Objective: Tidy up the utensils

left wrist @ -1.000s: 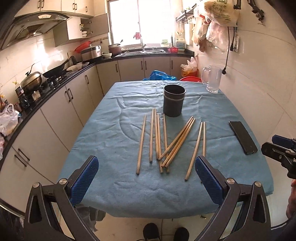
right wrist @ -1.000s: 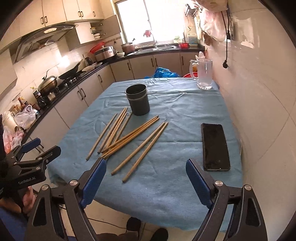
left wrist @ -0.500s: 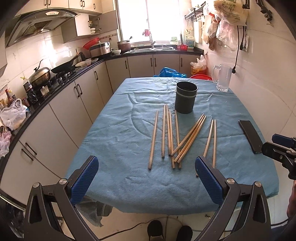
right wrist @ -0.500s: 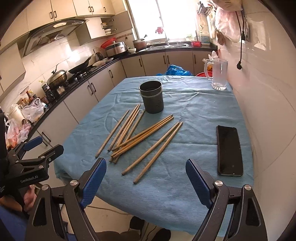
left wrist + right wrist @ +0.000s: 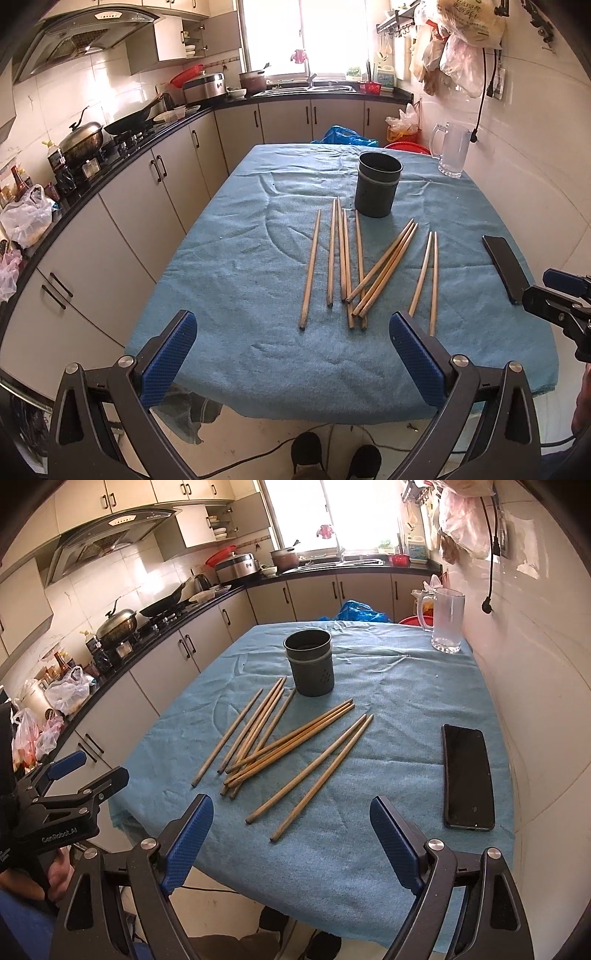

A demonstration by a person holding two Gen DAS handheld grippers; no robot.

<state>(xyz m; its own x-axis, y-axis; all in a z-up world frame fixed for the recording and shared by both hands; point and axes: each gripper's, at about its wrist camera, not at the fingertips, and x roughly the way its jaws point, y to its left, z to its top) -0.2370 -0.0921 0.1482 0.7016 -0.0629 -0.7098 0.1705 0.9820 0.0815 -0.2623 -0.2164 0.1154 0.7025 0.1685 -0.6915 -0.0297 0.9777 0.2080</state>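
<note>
Several wooden chopsticks [image 5: 347, 266] [image 5: 280, 738] lie loose on the blue towel [image 5: 240, 266] that covers the table. Just behind them stands a dark round utensil holder [image 5: 377, 184] [image 5: 311, 662], upright and with nothing showing inside. My left gripper [image 5: 293, 352] hangs open over the table's near edge, short of the chopstick tips. My right gripper [image 5: 291, 838] is open too, just in front of the two rightmost chopsticks [image 5: 314, 771]. Nothing is held in either one.
A black phone [image 5: 467, 775] lies flat near the right edge by the tiled wall. A glass pitcher [image 5: 445, 622] stands at the far right corner. Kitchen cabinets and a counter [image 5: 122, 206] run along the left. A person's shoes [image 5: 332, 458] show on the floor below.
Both grippers have swung slightly, so the table has shifted in both views. The chopsticks, holder and phone have not moved, and both grippers remain open.
</note>
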